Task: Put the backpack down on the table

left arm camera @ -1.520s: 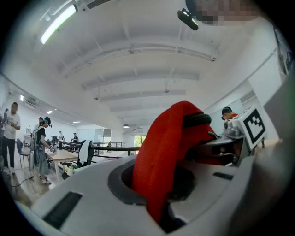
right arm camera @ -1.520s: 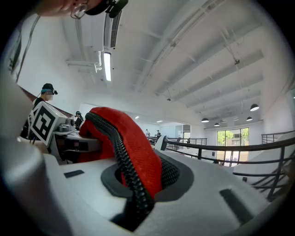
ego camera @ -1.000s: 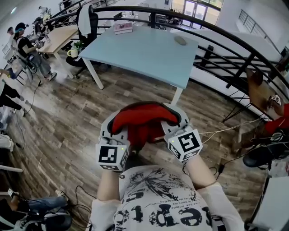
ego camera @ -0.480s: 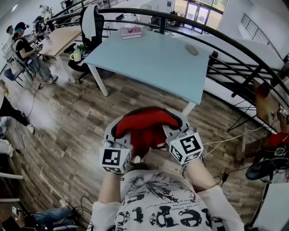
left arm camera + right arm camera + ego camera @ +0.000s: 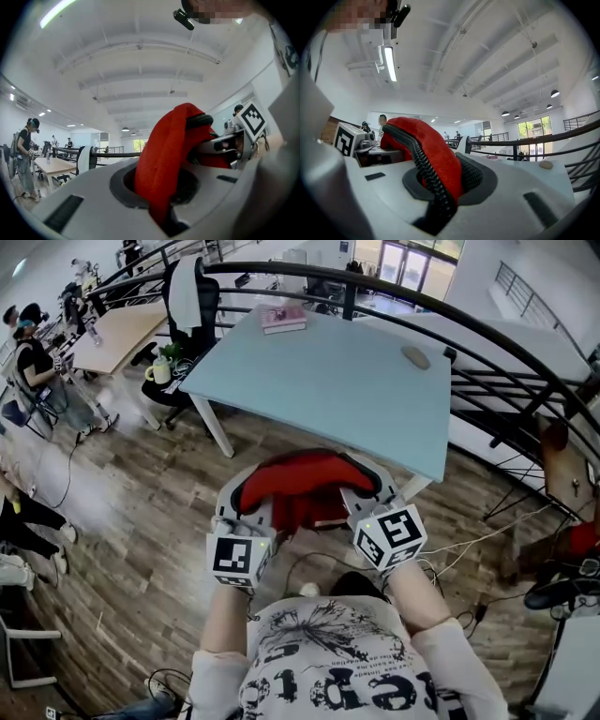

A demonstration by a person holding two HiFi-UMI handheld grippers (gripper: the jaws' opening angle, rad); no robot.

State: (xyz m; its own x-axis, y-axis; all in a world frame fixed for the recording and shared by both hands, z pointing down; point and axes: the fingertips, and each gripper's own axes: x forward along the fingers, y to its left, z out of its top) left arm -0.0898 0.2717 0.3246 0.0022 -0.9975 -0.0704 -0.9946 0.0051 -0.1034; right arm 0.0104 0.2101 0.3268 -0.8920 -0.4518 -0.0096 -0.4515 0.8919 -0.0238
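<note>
The left tool (image 5: 242,507) and right tool (image 5: 364,493) were each clamped nearly shut on the red backpack (image 5: 302,482), held in the air just short of the near edge of the table (image 5: 328,381). Lettering on the shirt (image 5: 328,652) was illegible.

Bright, even ceiling-lit room; strong fisheye warping and dark vignetted corners throughout

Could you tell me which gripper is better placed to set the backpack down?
Probably right: both the left gripper and right gripper are shut on the backpack, but the right is nearer the table corner.
</note>
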